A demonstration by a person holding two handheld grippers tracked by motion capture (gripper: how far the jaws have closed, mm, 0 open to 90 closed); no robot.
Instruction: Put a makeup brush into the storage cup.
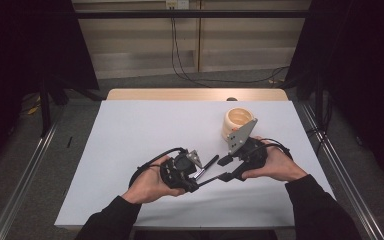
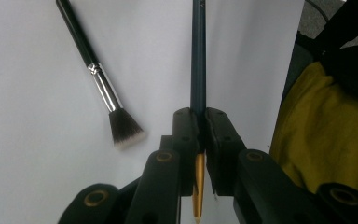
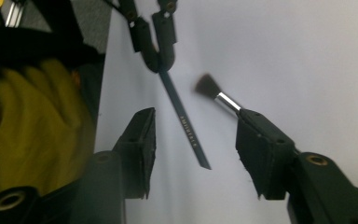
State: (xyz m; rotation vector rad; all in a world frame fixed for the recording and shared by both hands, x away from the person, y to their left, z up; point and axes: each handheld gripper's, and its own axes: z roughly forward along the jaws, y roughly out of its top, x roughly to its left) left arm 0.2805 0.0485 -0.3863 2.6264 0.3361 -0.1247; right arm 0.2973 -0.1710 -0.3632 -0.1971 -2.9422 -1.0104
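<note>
A dark teal pencil [image 2: 198, 60] with a gold end sits clamped in my left gripper [image 2: 200, 116], pointing straight out from its shut jaws. In the high view my left gripper [image 1: 196, 183] holds the pencil [image 1: 211, 180] just above the white table, aimed at my right gripper [image 1: 225, 169]. My right gripper [image 3: 196, 126] is open, and the pencil [image 3: 184, 121] reaches into the gap between its jaws without touching either. A black-handled makeup brush [image 2: 98, 77] lies flat on the table beside the pencil. Its dark bristles [image 3: 207, 85] show by the right jaw.
A beige cup [image 1: 237, 120] stands upright behind the right gripper. The white table top [image 1: 130, 135] stretches bare to the left and back. Yellow fabric [image 3: 32, 121] hangs past the table's near edge, close to both grippers.
</note>
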